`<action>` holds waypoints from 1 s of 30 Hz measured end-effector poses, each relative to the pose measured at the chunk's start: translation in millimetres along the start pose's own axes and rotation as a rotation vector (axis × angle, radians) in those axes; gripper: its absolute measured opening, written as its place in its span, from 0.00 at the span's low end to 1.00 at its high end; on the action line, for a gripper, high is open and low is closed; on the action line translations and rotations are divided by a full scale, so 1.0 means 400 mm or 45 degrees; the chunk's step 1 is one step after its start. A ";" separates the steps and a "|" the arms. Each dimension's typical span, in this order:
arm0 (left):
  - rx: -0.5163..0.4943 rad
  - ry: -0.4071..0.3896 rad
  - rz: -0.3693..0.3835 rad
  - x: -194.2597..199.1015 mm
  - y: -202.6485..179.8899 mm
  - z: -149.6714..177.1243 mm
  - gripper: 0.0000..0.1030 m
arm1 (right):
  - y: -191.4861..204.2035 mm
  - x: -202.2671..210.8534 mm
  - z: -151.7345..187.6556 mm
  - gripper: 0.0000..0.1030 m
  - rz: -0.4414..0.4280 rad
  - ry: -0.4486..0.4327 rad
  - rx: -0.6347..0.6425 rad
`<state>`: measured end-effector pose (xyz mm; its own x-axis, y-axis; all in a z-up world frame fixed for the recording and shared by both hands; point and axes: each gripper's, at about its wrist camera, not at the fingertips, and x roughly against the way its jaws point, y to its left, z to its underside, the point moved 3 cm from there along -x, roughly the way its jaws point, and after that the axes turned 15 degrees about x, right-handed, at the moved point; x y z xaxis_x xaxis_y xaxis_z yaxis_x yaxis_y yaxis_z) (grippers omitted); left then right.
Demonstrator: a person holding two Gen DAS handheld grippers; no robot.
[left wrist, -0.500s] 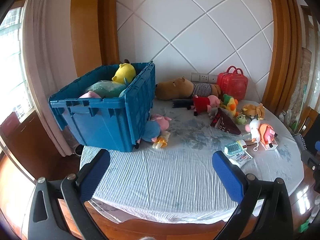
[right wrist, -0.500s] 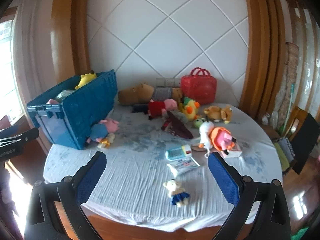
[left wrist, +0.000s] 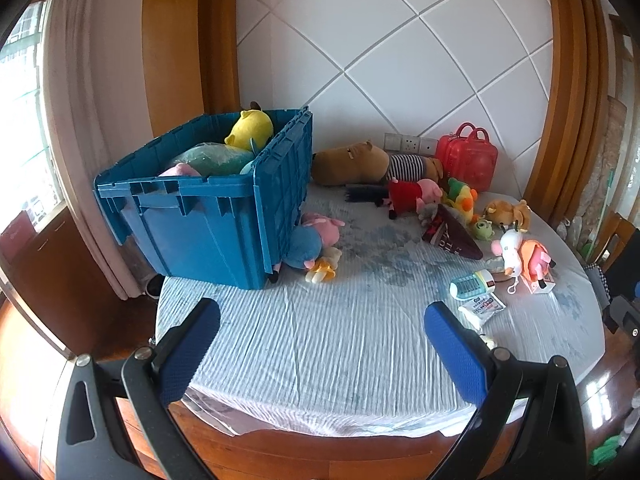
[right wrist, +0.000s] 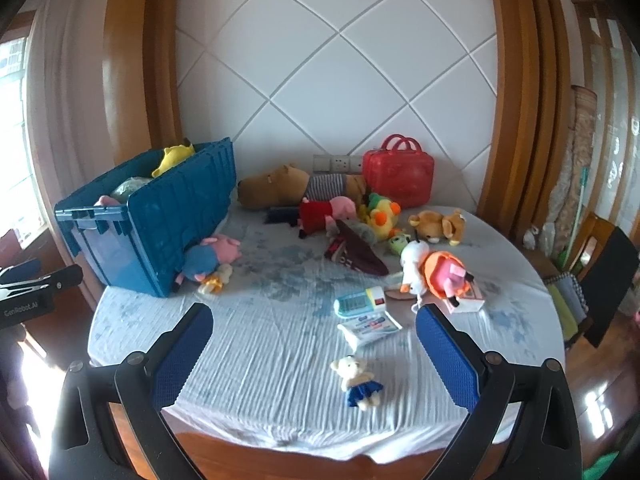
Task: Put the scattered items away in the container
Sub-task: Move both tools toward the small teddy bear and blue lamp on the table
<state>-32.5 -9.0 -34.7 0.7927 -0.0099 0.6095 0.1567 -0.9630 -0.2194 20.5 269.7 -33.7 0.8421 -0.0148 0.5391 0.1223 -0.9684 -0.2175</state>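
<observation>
The blue crate stands at 10 o'clock on the round table, which is covered by a pale wrinkled cloth. It already holds a yellow plush, a green plush and a pink plush. A pig plush in a blue outfit leans against the crate's right wall, with a small yellow toy touching it at 5 o'clock.

At 12 o'clock a brown capybara plush lies along the wall beside a red case. In front of them lie a pig plush in red, a yellow and green duck plush, a tan bear plush and a dark red pouch. At 3 o'clock a white plush touches an orange and pink plush. Just nearer sit a pale blue toy phone and a tissue packet.

The left gripper hangs over the table's near edge at 6 o'clock, fingers spread wide, with nothing between them. The right gripper hovers likewise, fingers wide apart, with a small bear in a blue skirt lying on the cloth between them, untouched.
</observation>
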 end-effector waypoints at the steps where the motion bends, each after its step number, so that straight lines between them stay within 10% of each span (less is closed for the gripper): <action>1: -0.001 -0.003 0.005 0.001 -0.001 0.000 1.00 | -0.001 -0.001 0.001 1.00 0.006 0.002 0.001; 30: -0.030 0.035 0.051 -0.014 -0.025 0.036 1.00 | -0.038 0.010 0.051 1.00 0.062 0.056 -0.020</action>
<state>-29.9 4.6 -46.8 0.7813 -0.0560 0.6216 0.1110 -0.9676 -0.2266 32.9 289.3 -44.8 0.8227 -0.0724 0.5638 0.0734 -0.9700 -0.2316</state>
